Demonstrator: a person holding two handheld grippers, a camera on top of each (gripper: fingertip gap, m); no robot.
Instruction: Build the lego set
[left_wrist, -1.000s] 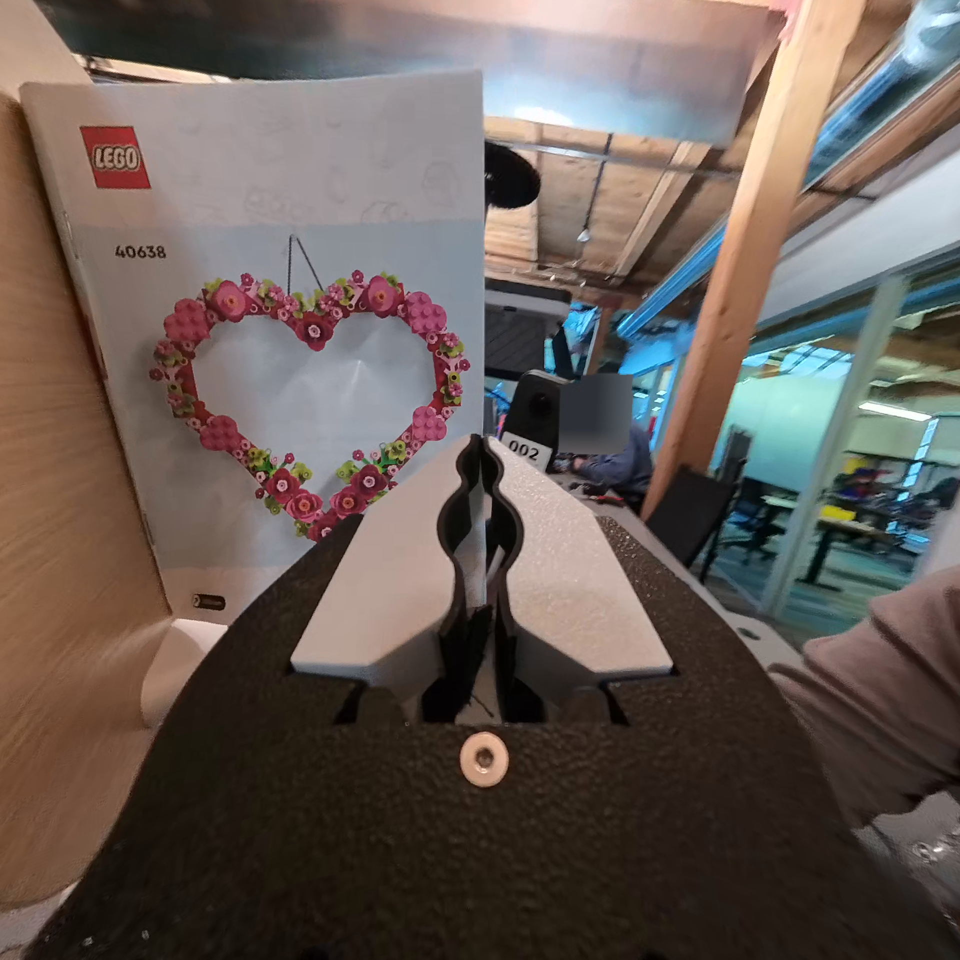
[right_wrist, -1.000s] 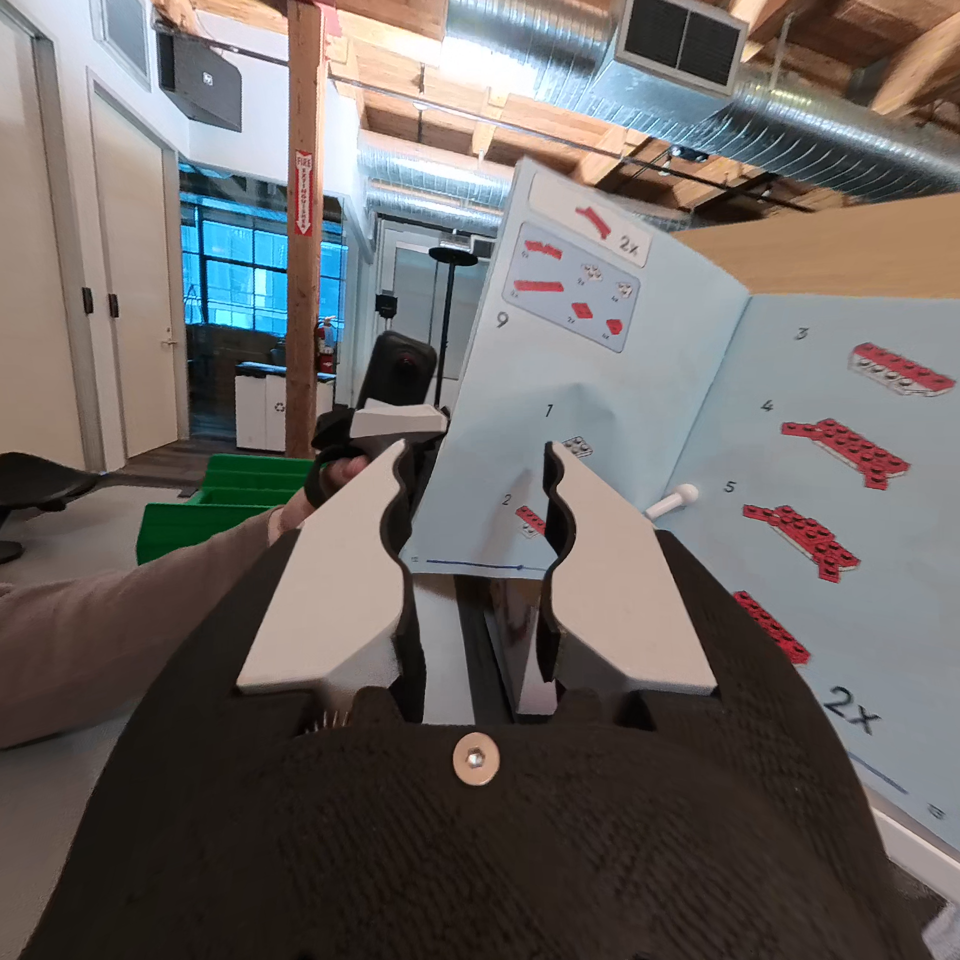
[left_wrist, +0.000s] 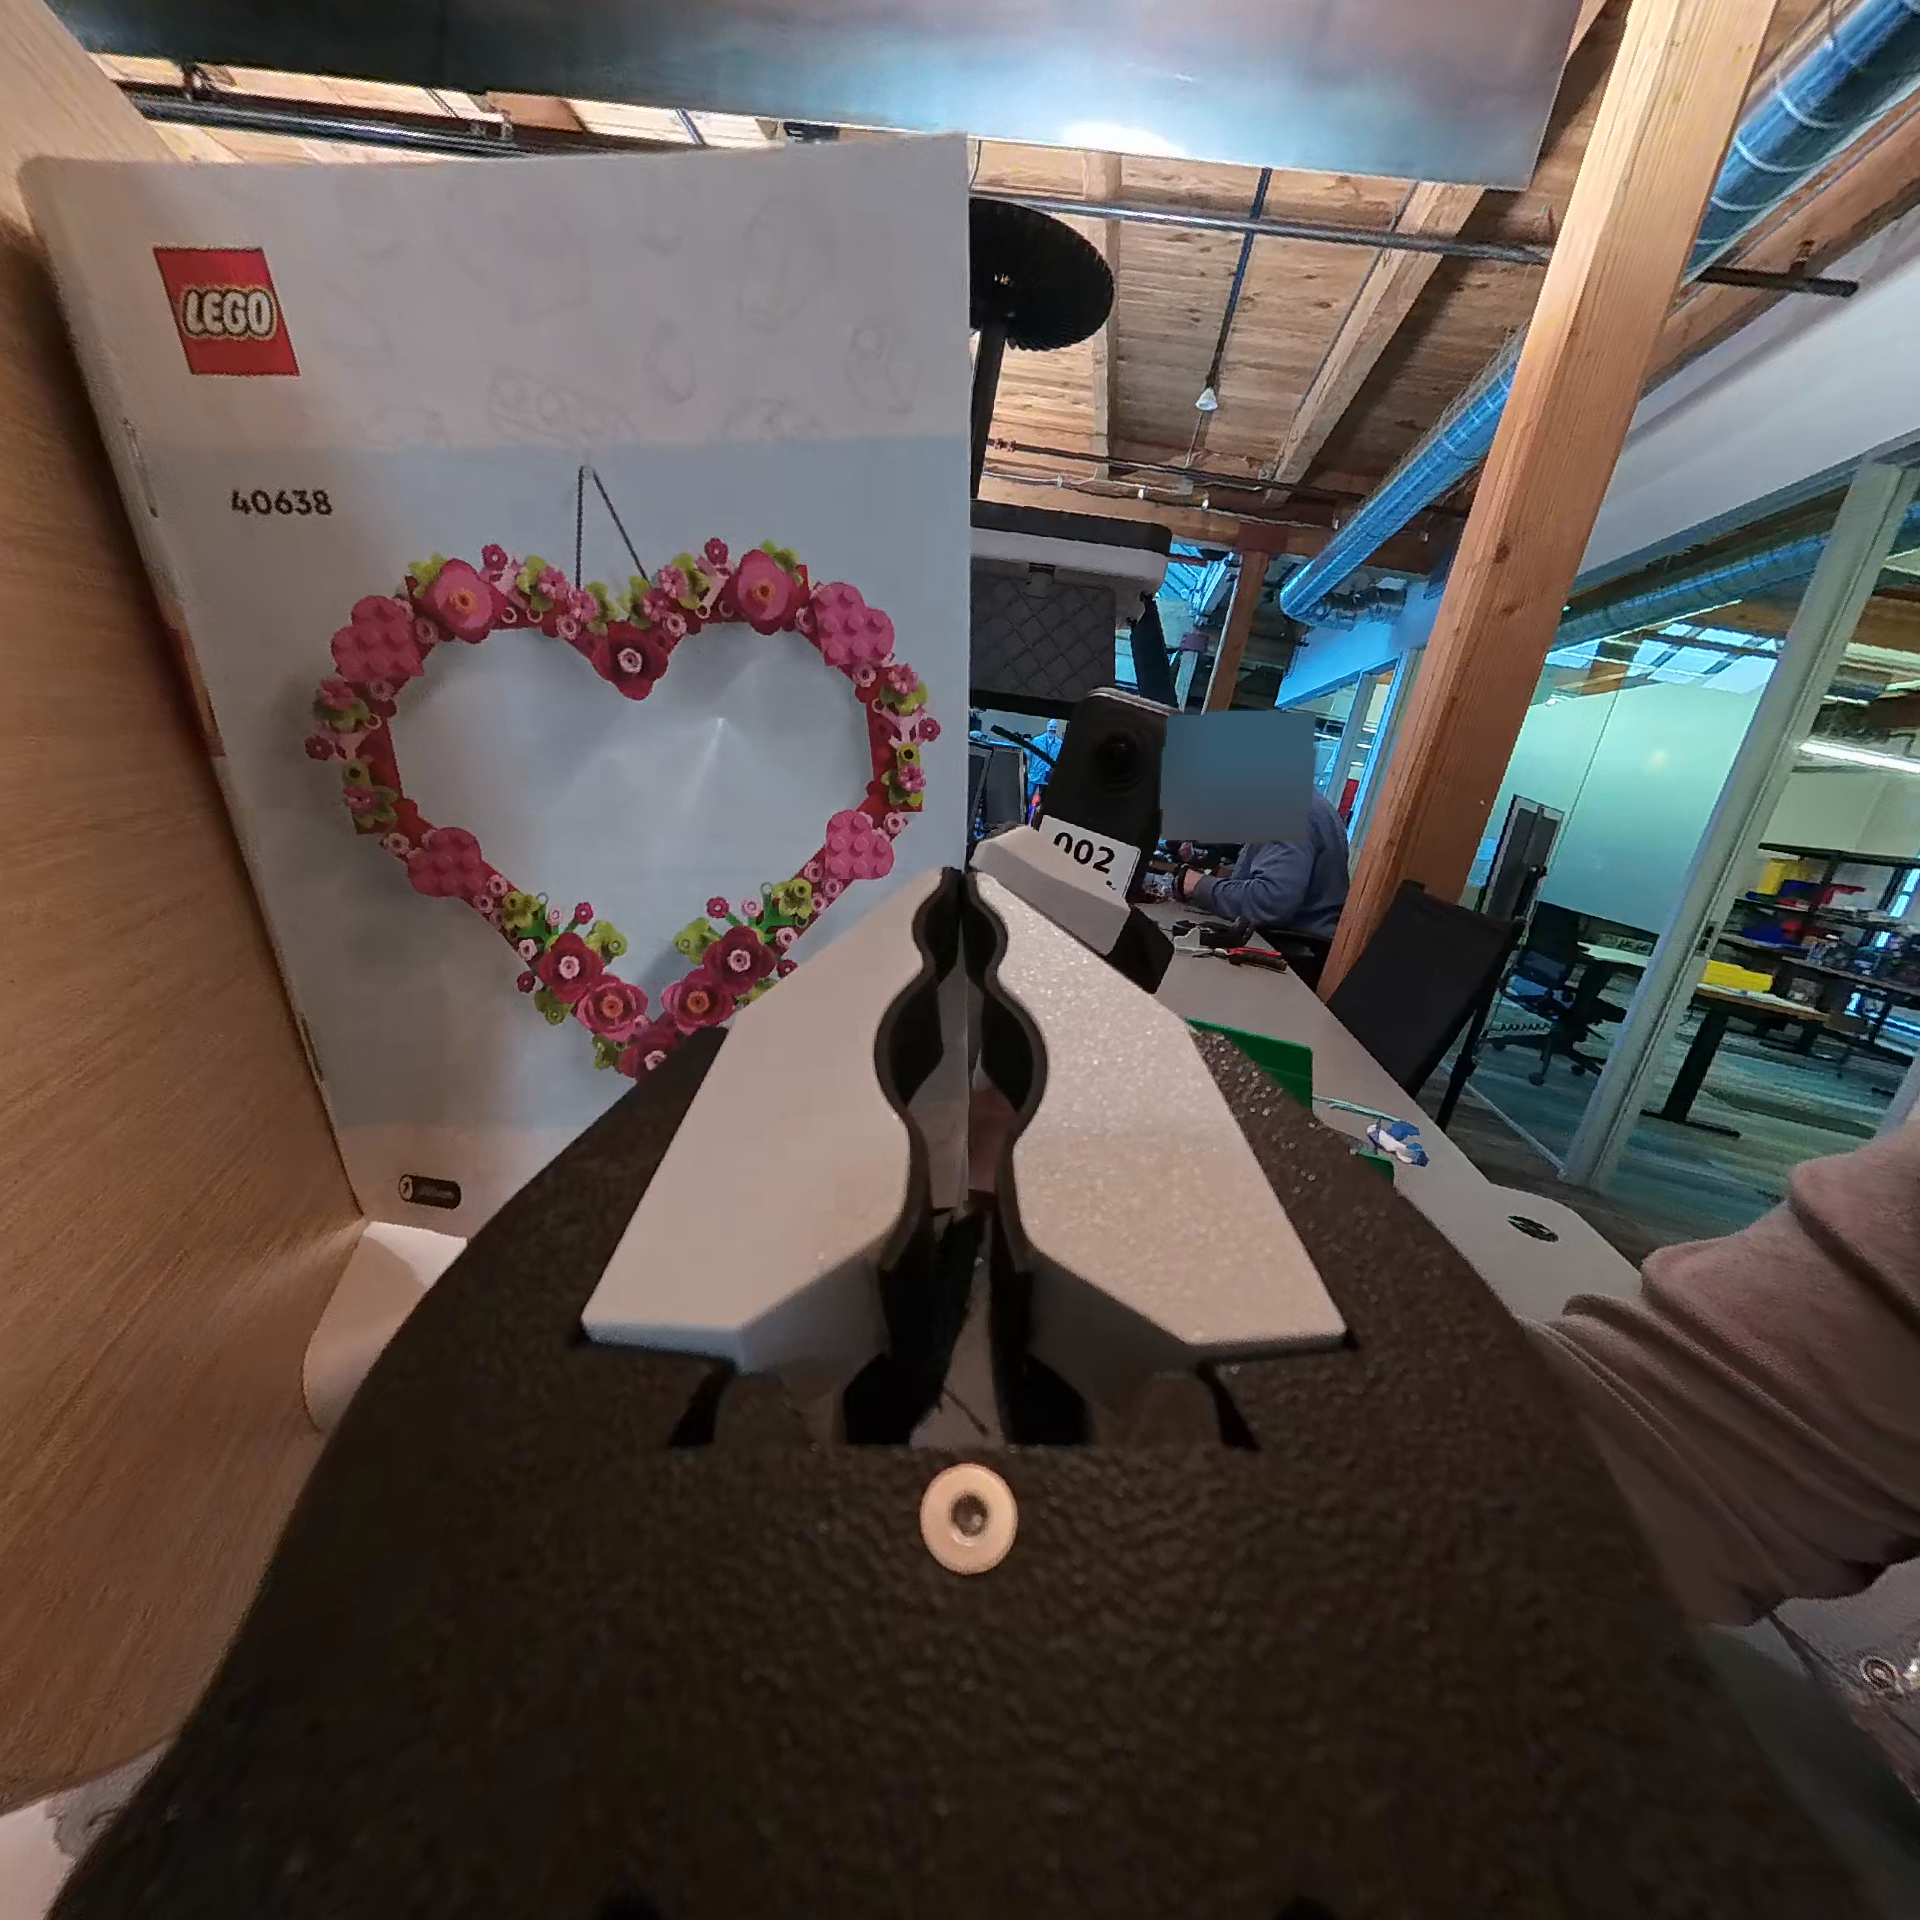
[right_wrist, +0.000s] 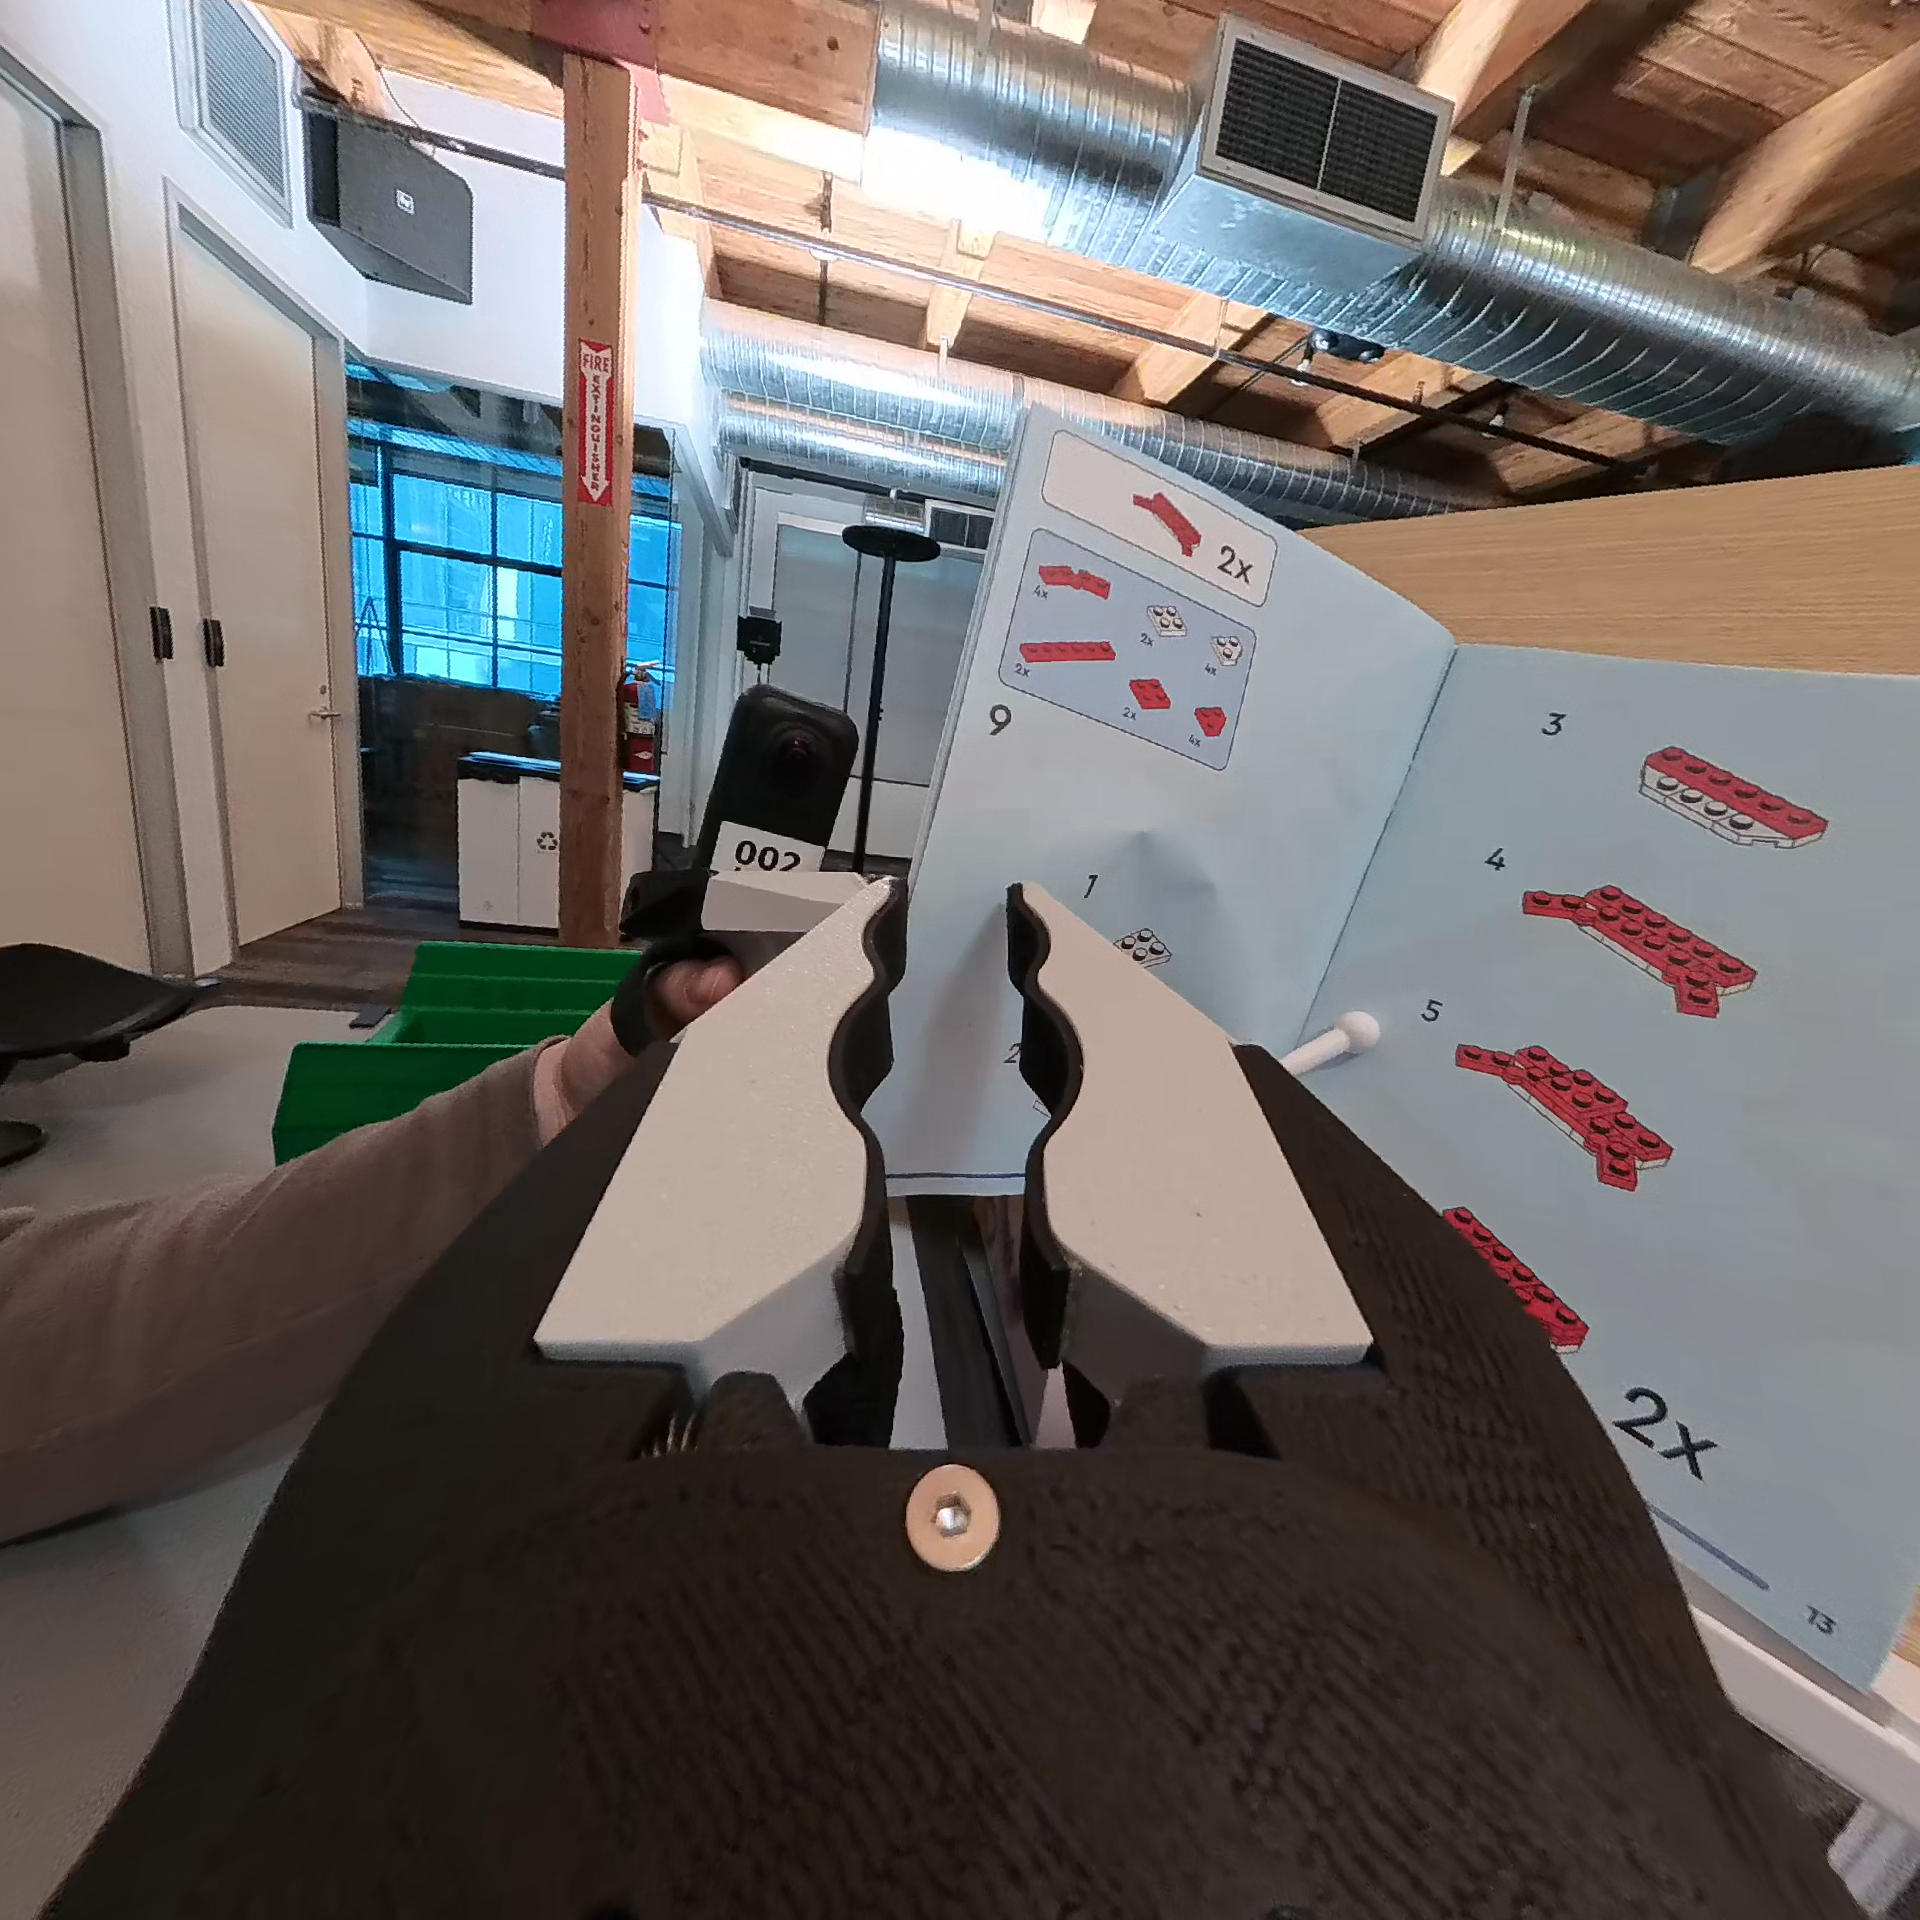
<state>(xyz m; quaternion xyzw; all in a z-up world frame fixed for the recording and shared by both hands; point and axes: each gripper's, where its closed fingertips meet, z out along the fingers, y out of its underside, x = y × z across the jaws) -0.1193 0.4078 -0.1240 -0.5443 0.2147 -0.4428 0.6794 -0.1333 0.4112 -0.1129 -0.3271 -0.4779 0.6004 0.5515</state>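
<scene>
Setting: workshop hall, timber beams, steel ducts overhead; wooden board (left_wrist: 125, 935) at nine o'clock.
Instruction booklet (left_wrist: 582, 727): upright against the board, heart-wreath cover facing the left wrist view, open pages (right_wrist: 1621, 935) facing the right.
Left gripper (left_wrist: 961, 904): clenched on the booklet's free edge at twelve o'clock.
Right gripper (right_wrist: 954, 899): released, tips apart, lower page edge just ahead.
Green bins (right_wrist: 457, 1029): at nine o'clock, contents unseen.
Step, judged: steadying and turning a page.
Advice: pinch one sheet only, keep the spine against the board, swing slowly, avoid creasing.
</scene>
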